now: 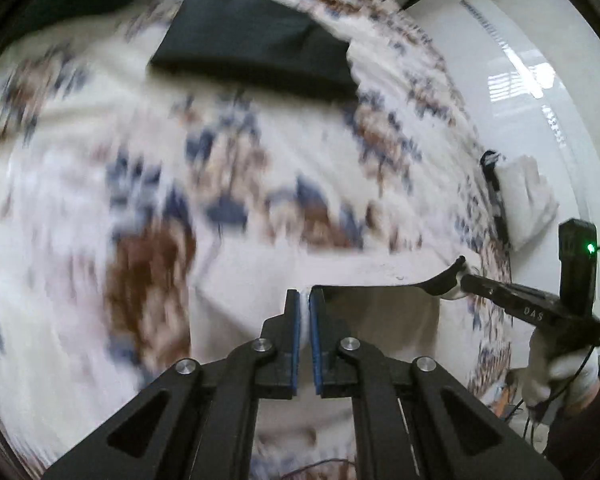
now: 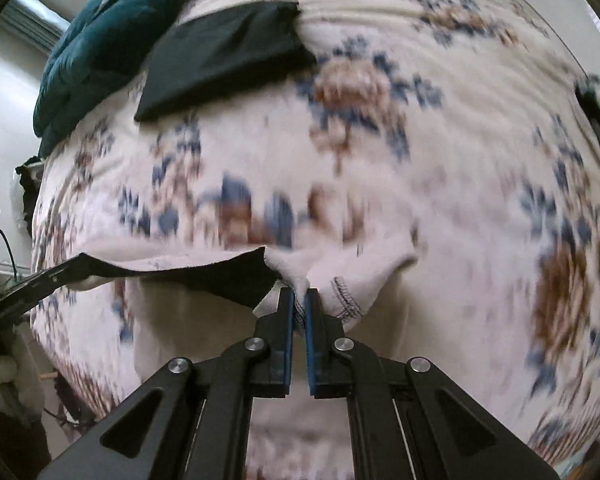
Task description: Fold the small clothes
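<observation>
Two dark folded garments (image 2: 224,52) on floral blanket (image 2: 440,168)

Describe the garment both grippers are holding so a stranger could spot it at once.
Start from the floral bedspread that fills the view. Near its front edge, the left gripper and right gripper hold up a pale cream garment by its top edge. Unlike the folded black cloth farther back, it is light, with dark-stitched hems.

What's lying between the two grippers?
The pale garment, stretched from the left gripper to the right gripper, above the floral blanket; the right wrist view shows it.
</observation>
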Tool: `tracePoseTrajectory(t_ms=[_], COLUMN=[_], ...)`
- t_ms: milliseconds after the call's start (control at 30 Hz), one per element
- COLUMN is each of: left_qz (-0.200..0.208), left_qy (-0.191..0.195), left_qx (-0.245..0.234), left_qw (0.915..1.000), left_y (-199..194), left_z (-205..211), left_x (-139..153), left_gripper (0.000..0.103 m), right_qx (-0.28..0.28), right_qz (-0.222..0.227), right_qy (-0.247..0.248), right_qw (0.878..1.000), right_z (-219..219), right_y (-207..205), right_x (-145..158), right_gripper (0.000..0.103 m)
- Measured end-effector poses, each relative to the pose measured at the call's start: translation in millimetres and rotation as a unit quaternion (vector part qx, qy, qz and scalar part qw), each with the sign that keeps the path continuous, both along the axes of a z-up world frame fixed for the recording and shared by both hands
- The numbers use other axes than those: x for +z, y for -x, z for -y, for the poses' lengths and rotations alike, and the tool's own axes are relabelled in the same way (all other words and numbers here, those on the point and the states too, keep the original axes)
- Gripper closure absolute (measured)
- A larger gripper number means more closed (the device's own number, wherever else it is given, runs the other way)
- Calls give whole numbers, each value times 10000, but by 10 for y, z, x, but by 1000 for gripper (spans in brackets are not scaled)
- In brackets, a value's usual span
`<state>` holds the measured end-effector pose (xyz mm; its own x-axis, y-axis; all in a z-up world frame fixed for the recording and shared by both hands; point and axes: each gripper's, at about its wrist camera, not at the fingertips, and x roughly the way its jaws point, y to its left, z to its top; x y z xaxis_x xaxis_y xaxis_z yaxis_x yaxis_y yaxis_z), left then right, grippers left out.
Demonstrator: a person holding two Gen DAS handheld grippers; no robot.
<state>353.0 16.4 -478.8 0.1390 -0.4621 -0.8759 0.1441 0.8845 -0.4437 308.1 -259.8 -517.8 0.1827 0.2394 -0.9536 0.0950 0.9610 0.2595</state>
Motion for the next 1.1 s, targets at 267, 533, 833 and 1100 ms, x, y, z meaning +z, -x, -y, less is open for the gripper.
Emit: tracePoseTrajectory(t_ms=[267,533,833,1100], left_qz=[-797,-1549,-787,-987], left_qy=[-227,-91,7,184], left_qx=[228,486,805,1083], left_qw=[9963,9867,9936,9890], left_y=[775,1113,490,-249], left_z=[-151,-318,-365,-384], left_x=[-528,-635,-325,-893], left_gripper=[100,68,48,54], right_qx=[346,333,-1369,-2369], right_qz=[-512,-1203,-537,-707], right_qy=[119,36,-952,-1417], right_qw=[9980,9922,9845,9585], right_z=[-71,58,730,925], right_y=[826,1086,969,317], right_x=[-552,-674,-257,-834], right_gripper=[98,81,66,57])
